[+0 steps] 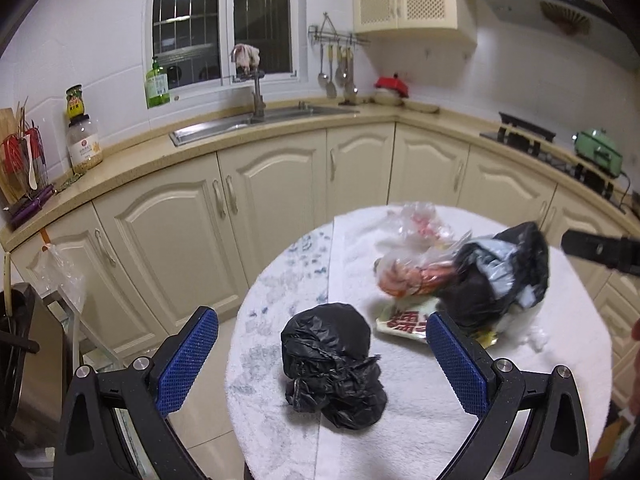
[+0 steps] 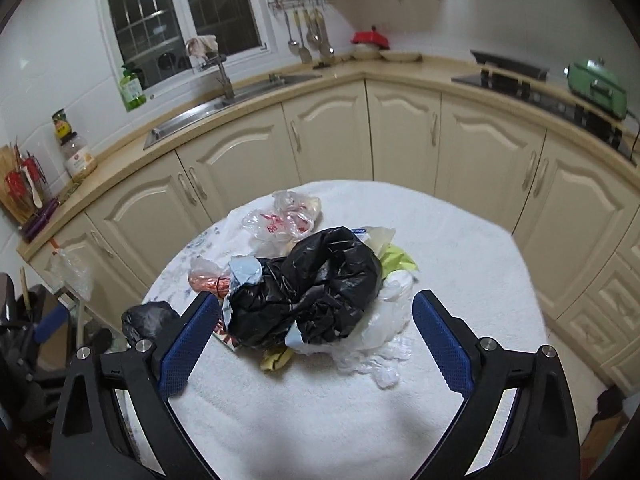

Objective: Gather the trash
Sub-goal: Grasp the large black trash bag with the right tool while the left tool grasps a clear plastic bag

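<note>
Small crumpled black bag (image 1: 334, 364) sitting on white fuzzy round table (image 2: 460, 240), shiny, wrinkly. Left claw (image 1: 320, 356) pointing down at it, jaws spreading wide, not touching. Bigger trash pile (image 2: 304, 288) lying near, middle of table: black plastic, clear crinkly bags. Right claw (image 2: 316, 344) tilting down over pile, jaws wide, gripping nothing.

Black bag (image 1: 334, 364), white tablecloth (image 2: 460, 240), cream cabinets (image 2: 324, 136).
</note>
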Available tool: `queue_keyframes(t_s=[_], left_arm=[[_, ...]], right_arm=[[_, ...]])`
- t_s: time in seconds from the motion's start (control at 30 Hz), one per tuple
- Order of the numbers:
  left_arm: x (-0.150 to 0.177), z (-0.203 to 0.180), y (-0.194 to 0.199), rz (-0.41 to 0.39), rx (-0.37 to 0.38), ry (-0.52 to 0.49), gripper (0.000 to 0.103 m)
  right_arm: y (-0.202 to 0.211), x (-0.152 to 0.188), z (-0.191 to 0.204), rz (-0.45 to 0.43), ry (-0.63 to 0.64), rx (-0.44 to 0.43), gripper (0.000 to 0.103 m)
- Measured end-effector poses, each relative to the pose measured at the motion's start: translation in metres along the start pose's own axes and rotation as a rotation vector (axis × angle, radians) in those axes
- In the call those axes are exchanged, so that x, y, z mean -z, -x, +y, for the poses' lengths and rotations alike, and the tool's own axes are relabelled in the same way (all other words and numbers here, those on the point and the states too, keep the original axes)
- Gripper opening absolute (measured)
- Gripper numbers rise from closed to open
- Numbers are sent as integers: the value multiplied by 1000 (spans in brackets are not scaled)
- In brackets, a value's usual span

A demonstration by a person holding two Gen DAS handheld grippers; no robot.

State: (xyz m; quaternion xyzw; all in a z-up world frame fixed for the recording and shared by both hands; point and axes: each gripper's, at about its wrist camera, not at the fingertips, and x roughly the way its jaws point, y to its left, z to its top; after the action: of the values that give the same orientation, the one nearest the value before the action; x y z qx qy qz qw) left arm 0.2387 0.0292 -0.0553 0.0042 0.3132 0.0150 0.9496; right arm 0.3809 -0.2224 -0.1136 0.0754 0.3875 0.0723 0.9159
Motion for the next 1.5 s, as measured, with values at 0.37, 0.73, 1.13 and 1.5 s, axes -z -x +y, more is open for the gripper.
queue_keyframes(t_s=[0.37,0.73,1.13,1.5], left_arm=[[-15,-7,-33,0,34,2,102],[-25,-31,-63,19,54,-74,102],[-31,-60,-112,49,28,-247,102],[-45,-75,-163,142,138,-323,102]], right_arm=[[-77,-7,5,144,-115,19,101],[-80,1,-11,154,-76,-100,66],[-109,-7,-6,199,-152,-88,94],[-71,-14,-40,122,-119,-150,64]])
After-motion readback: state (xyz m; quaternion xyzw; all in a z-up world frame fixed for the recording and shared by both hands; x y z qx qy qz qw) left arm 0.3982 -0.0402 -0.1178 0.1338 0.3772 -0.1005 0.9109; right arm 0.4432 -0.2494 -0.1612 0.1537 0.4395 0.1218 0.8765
